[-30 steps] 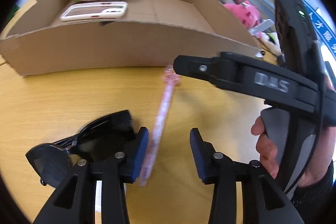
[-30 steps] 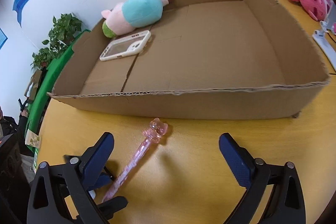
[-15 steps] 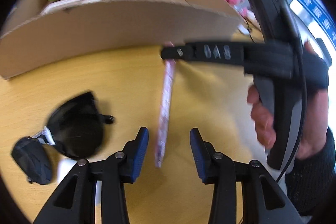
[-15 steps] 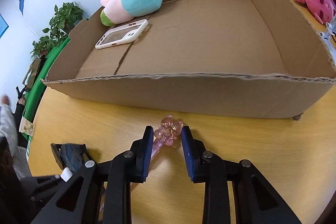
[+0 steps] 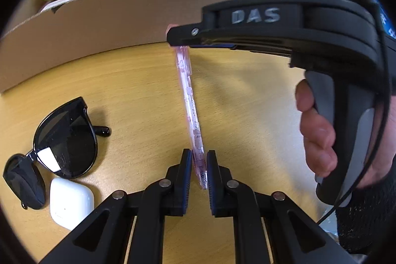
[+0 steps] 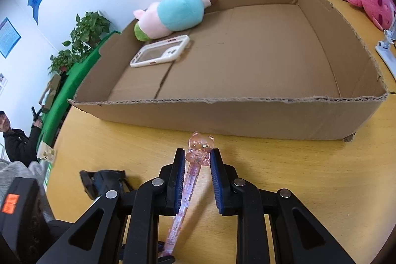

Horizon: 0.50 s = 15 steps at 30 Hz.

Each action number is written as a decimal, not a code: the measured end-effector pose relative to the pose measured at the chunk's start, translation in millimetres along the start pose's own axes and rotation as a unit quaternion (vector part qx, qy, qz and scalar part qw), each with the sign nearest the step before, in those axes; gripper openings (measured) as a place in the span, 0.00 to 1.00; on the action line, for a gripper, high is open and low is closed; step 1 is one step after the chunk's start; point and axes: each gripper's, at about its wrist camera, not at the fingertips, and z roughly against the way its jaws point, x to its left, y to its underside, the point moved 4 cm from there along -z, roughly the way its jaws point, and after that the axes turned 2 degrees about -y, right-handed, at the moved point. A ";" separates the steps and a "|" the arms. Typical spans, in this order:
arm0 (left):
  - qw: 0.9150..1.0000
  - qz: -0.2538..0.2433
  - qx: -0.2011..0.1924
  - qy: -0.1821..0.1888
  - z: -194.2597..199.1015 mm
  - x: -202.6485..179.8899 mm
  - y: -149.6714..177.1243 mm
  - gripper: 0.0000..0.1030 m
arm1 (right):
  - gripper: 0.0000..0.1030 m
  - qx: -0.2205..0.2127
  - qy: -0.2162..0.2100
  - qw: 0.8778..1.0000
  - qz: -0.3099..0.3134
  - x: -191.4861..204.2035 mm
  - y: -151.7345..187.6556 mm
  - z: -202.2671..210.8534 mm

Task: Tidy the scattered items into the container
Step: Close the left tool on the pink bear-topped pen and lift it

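- Pink and clear plastic: I count one pen (image 5: 189, 100), and I have it by both ends; the bear-topped end sits between the jaws of my right gripper (image 6: 198, 160), the writing tip between the jaws of my left gripper (image 5: 199, 166); both pairs have just been closing and now pinch the pen, which spans the gap between them just in front of the box
- One cardboard box (image 6: 247, 115) stands on the yellow wooden surface (image 5: 136, 90); in it I count two things, one plush toy (image 6: 173, 15) in pink, blue and green against the far wall, and one white phone case (image 6: 160, 51) lying flat just beside it
- On the surface to my left, one pair of black sunglasses (image 5: 64, 137) and one white earbud case (image 5: 70, 202), the case touching the frame's lower edge; both well apart from the box
- One pink plush (image 6: 371, 1) lies beyond the box, outside it
- One hand (image 5: 319, 140) of mine shows, wrapped round the right gripper's handle
- Against a second ago: the right jaws stood wide with the pen lying loose on the surface, and the left jaws were spread beside its lower end; the sunglasses sat right under the left finger then, and now lie clear of it
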 end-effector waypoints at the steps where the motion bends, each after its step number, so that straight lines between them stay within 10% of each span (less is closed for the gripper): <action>1: 1.000 0.002 -0.002 0.000 2.0 1.1 0.5 0.10 | 0.21 -0.004 -0.006 1.000 -0.003 1.5 -1.0 3.4; 15: 0.997 0.017 -0.068 0.012 65.1 7.9 -12.1 0.09 | 0.16 -0.082 -0.044 0.995 0.041 58.8 -36.7 70.3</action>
